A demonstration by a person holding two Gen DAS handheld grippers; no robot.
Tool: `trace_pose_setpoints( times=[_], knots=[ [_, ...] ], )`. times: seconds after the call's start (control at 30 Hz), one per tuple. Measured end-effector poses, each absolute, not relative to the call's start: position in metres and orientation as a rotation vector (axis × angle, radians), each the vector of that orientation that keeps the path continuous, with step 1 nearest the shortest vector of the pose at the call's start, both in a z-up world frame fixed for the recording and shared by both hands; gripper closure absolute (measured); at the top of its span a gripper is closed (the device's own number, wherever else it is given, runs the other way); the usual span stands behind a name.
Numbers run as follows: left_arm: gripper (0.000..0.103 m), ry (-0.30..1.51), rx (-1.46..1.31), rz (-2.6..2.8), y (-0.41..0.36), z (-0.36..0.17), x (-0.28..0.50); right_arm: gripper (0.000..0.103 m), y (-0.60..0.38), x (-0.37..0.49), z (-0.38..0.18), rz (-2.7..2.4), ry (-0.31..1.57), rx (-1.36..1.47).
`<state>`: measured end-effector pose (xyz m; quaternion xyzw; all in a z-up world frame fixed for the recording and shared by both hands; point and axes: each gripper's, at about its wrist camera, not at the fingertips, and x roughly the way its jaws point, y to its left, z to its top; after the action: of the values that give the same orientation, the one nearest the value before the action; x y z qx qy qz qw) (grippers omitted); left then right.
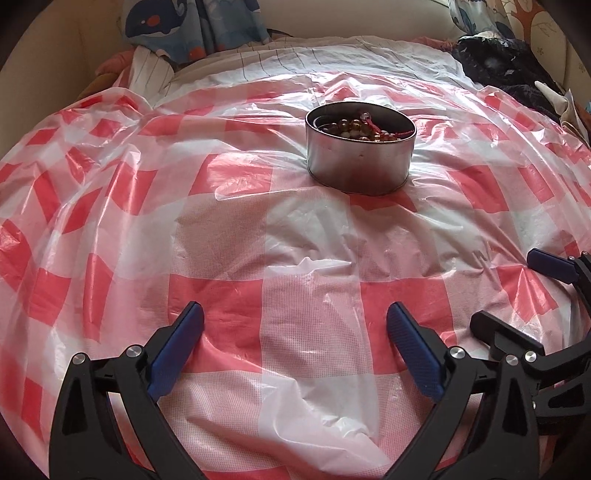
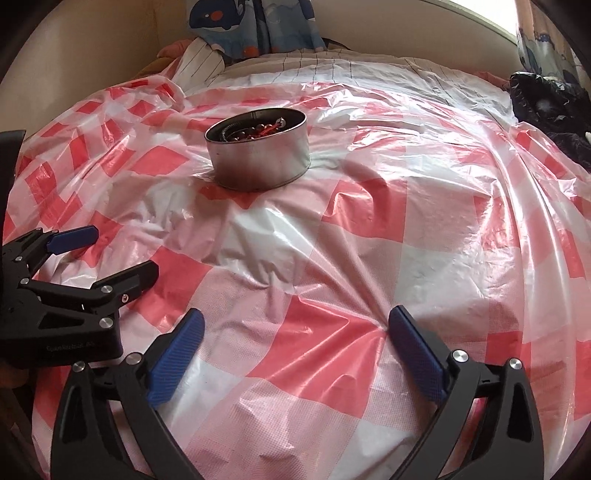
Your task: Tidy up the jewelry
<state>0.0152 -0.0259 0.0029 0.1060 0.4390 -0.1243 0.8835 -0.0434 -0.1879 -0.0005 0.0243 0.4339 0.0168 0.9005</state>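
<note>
A round metal tin [image 1: 360,166] stands on the red-and-white checked plastic sheet [image 1: 258,236]. It holds brown beaded bracelets [image 1: 354,127] and a red cord [image 1: 391,129]. The tin also shows in the right wrist view [image 2: 258,162], with beads [image 2: 258,133] inside. My left gripper [image 1: 295,325] is open and empty, low over the sheet, well short of the tin. My right gripper [image 2: 295,328] is open and empty too, to the right of the left one. Each gripper shows in the other's view: the right gripper [image 1: 517,291] and the left gripper [image 2: 122,251].
The sheet covers a bed with striped bedding [image 1: 295,55] at the far end. A whale-print curtain [image 1: 184,26] hangs behind. Dark clothing [image 1: 509,62] is piled at the far right. A beige wall [image 2: 92,48] runs along the left.
</note>
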Motion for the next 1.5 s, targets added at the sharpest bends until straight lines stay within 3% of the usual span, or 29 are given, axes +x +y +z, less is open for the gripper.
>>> trace_pose_setpoints(
  times=[1.5],
  knots=[
    [0.008,0.883,0.164,-0.207,-0.018,0.000,0.002,0.007,-0.205,-0.057,0.002,-0.088,0.807,0.142]
  ],
)
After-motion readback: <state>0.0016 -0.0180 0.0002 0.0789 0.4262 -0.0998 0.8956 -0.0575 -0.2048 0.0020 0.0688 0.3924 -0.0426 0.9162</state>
